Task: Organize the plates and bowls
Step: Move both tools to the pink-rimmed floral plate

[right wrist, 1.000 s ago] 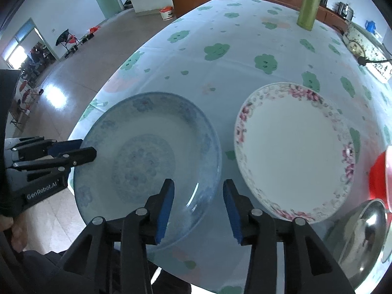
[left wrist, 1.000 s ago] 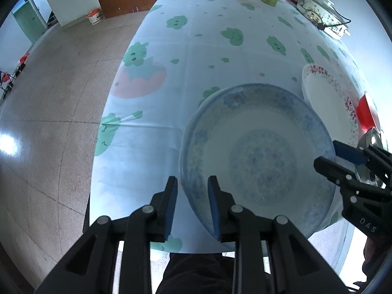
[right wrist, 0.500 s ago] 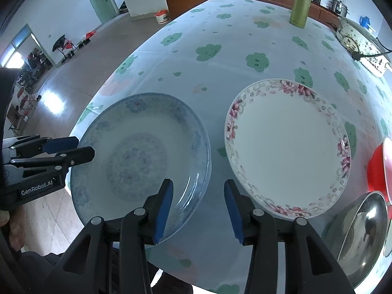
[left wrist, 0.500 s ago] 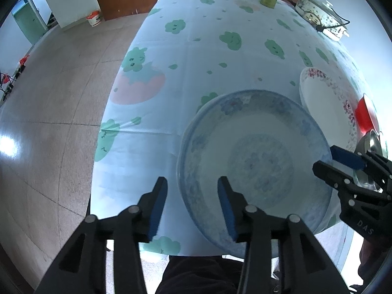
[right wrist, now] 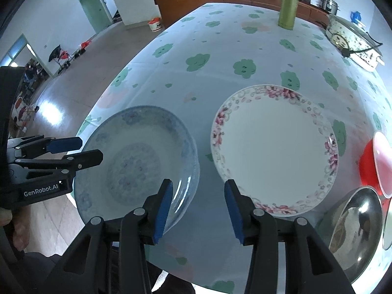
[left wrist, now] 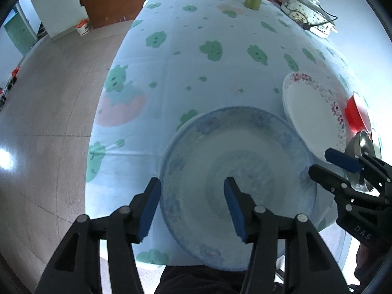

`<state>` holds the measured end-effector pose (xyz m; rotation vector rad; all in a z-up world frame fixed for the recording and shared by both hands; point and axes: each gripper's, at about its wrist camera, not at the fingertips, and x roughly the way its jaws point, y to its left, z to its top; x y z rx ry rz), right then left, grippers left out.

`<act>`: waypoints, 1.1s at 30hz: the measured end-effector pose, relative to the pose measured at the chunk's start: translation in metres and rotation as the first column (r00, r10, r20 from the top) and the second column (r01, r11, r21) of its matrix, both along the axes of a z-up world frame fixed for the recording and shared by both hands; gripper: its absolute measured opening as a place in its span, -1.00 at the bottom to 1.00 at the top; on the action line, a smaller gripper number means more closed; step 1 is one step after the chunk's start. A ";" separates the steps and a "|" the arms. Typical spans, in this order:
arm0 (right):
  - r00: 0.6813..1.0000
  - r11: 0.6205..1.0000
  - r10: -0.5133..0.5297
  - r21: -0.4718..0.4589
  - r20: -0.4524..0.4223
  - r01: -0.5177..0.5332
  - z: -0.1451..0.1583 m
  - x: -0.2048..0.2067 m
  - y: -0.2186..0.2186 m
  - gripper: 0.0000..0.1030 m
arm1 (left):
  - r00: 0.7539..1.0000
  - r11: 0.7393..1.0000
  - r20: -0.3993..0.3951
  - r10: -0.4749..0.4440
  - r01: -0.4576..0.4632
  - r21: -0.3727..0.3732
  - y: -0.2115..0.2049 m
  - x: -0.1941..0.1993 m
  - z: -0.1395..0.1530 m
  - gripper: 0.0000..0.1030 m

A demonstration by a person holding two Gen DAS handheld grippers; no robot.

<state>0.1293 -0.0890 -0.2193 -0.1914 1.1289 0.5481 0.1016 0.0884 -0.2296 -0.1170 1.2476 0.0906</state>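
Blue-patterned plate [left wrist: 235, 183] sits at the near desk [left wrist: 196, 56] edge, overhanging slightly. Left tongs [left wrist: 192, 207] are opening, straddling its left rim, pads clear. Right tongs [right wrist: 197, 208] are part open, holding nothing, between it and the floral plate [right wrist: 274, 152] beyond. Risk: a nudge to the overhang tips it floorward.

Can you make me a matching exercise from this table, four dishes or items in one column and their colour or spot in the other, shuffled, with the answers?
Things:
1. patterned deep plate
2. flat plate
3. tall flask
4. metal bowl

Descriptions:
A. green, standing at the far end of the table
B. shiny, at the near right corner
C. pale blue, at the near left edge
D. white with a pink flower rim

Pairs: 1-C, 2-D, 3-A, 4-B
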 end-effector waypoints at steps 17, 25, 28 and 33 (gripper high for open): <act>0.994 0.994 -0.107 0.025 0.003 0.107 0.008 0.021 -0.028 -0.10 | 0.995 0.995 0.015 -0.102 0.102 0.021 -0.021 0.036 0.013 0.16; 0.981 0.981 -0.193 0.022 0.009 0.192 0.013 0.039 -0.059 -0.10 | 0.983 0.983 0.022 -0.181 0.181 0.018 -0.050 0.063 0.018 0.16; 0.973 0.973 -0.230 0.019 0.017 0.230 0.016 0.049 -0.074 -0.10 | 0.976 0.977 0.024 -0.215 0.215 0.018 -0.063 0.074 0.020 0.16; 0.959 0.959 -0.284 0.008 0.026 0.284 0.021 0.064 -0.096 -0.10 | 0.961 0.961 0.013 -0.278 0.277 0.019 -0.087 0.092 0.019 0.16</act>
